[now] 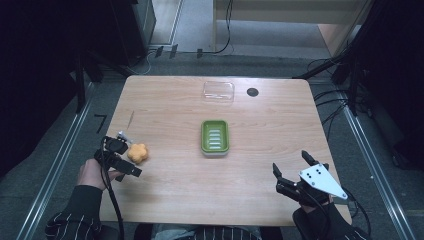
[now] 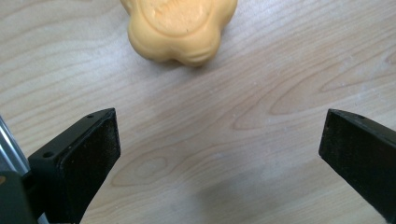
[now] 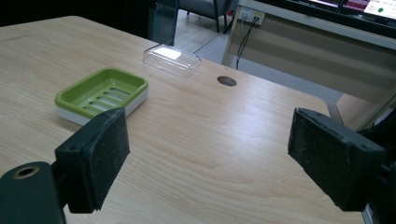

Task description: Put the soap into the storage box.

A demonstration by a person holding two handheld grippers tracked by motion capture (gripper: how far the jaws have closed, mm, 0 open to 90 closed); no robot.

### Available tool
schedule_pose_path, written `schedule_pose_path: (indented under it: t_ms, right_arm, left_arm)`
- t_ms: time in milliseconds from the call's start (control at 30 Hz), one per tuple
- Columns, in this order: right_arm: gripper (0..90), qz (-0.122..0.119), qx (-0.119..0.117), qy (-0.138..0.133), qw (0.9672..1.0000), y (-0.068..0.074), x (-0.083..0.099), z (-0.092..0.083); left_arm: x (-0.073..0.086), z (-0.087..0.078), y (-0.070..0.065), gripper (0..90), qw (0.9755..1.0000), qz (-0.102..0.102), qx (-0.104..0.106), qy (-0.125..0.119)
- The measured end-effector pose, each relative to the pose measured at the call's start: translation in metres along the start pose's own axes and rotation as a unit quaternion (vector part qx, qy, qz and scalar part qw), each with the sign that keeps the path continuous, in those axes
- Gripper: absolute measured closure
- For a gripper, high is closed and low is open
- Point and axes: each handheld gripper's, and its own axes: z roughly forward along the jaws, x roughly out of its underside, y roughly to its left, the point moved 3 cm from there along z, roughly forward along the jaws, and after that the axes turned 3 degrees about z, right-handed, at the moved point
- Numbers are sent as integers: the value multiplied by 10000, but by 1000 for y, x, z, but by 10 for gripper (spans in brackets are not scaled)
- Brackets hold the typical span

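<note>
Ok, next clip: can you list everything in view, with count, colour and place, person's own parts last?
soap: one, orange, flower-shaped, near the table's left edge, just ahead of the left gripper's jaws.
soap dish: one, green on a white base, slotted, empty, at the table's middle.
clear lid: one, transparent, at the far edge, beyond the soap dish.
round cap: one, dark, set in the tabletop right of the clear lid.
table: one, light wood.
cables: several, black, on the floor to the right.
left gripper: one, black, jaws open, beside the soap but not touching it.
right gripper: one, black with a grey plate, jaws open, over the near right corner.
sleeves: two, dark with thin stripes, at the bottom.
</note>
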Motion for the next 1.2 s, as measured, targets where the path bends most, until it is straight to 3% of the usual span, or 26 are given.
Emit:
schedule_pose_path:
  t_ms: [667, 1200]
  right_arm:
    - [132, -7, 26, 6, 10000, -1, 1, -2]
    - [131, -4, 76, 18, 10000, -2, 2, -5]
  left_arm:
    - [-34, 2, 6, 0, 9999, 54, 10, -109]
    - [-55, 22, 16, 0, 10000, -2, 10, 21]
